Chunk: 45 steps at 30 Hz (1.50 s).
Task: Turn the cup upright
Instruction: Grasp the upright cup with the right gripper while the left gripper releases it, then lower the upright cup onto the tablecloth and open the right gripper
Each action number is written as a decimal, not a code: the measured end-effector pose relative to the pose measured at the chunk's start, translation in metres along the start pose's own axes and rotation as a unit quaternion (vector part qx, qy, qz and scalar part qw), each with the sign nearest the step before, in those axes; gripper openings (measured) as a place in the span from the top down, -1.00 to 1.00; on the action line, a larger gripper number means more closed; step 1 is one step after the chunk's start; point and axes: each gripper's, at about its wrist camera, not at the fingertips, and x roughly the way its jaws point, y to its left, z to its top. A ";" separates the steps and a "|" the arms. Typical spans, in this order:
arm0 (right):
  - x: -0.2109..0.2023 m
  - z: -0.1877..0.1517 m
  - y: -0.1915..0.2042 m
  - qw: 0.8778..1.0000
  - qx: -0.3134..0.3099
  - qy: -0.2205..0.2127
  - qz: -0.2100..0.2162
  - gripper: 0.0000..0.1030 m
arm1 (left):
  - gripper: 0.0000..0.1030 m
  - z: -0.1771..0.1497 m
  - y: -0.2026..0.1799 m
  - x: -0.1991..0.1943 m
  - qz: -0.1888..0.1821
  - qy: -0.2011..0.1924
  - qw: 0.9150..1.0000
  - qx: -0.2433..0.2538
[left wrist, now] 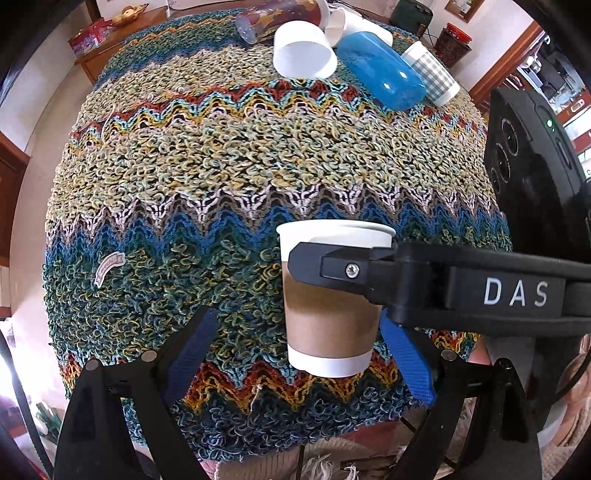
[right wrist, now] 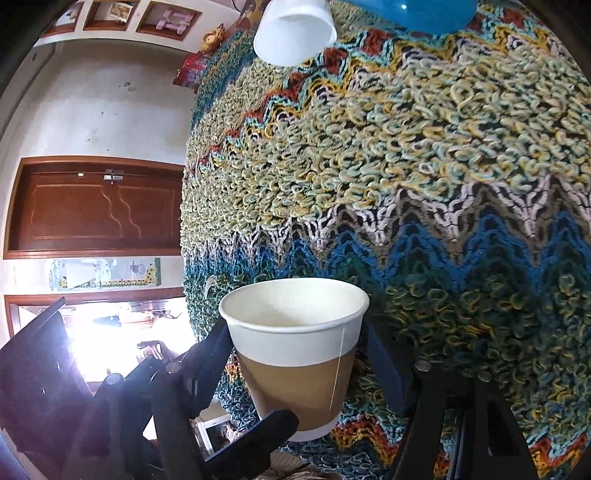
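Note:
A brown paper cup with white rim and base (left wrist: 332,302) stands upright, mouth up, held just above the knitted cloth (left wrist: 221,166) near the table's front edge. My right gripper (right wrist: 299,354) is shut on the cup (right wrist: 295,350), its fingers on either side; its finger (left wrist: 332,269) crosses the cup from the right in the left wrist view. My left gripper (left wrist: 299,354) is open, its blue pads (left wrist: 192,350) wide apart on either side of the cup's lower half without touching it.
At the far edge lie a white cup on its side (left wrist: 303,50), a blue tumbler (left wrist: 380,70), a checked cup (left wrist: 432,72), another white cup (left wrist: 354,26) and a dark red tumbler (left wrist: 280,16). A wooden cabinet (right wrist: 96,206) stands to the left.

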 end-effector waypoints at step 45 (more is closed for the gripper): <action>-0.077 -0.084 0.024 0.900 -0.233 -0.264 -0.257 -0.42 | -0.78 -0.016 -0.006 -0.063 0.063 -0.110 0.992 -0.009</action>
